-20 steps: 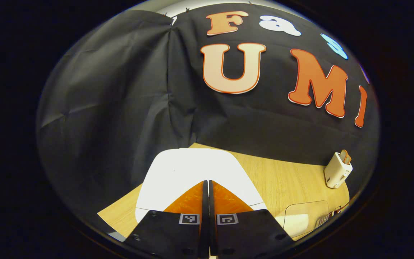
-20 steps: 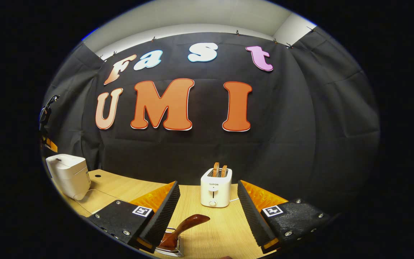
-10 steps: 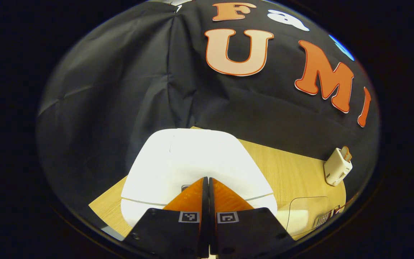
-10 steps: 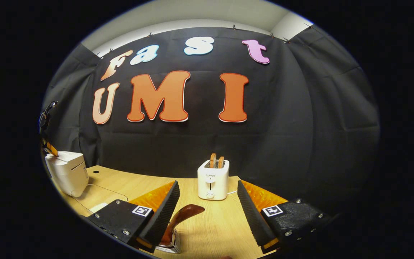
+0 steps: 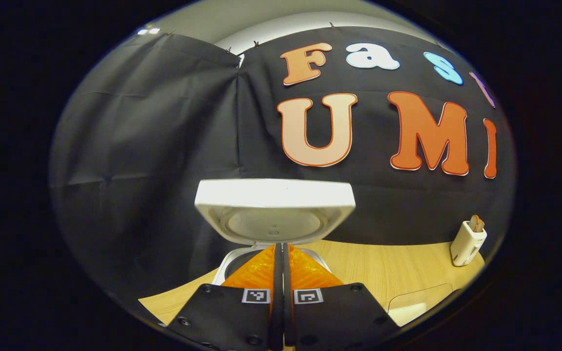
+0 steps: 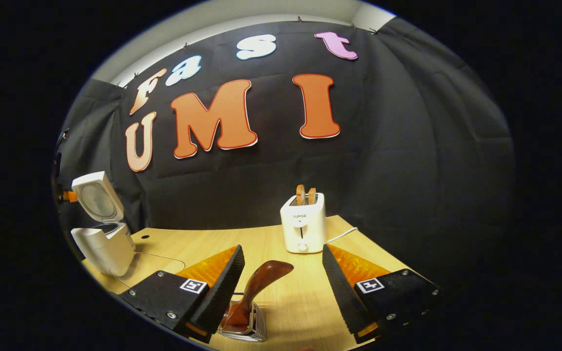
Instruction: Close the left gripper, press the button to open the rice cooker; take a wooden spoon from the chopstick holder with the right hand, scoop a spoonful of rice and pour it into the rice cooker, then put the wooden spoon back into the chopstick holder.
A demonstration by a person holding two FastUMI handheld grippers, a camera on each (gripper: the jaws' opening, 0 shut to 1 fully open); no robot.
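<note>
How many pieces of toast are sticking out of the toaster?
2. Both toast slices stand side by side in the top of the white toaster at the back of the table. More could be hidden inside.

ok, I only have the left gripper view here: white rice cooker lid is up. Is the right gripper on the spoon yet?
Observer: Not gripping. In the right gripper view the right gripper is open, with one finger on each side of the brown wooden spoon.
Operator: Spoon out of the holder?
Observer: No. It stands tilted in the shiny metal chopstick holder, handle up.
Operator: Either finger touching it?
Observer: The handle lies close to the finger on the left of that view; I cannot tell whether they touch.
</note>
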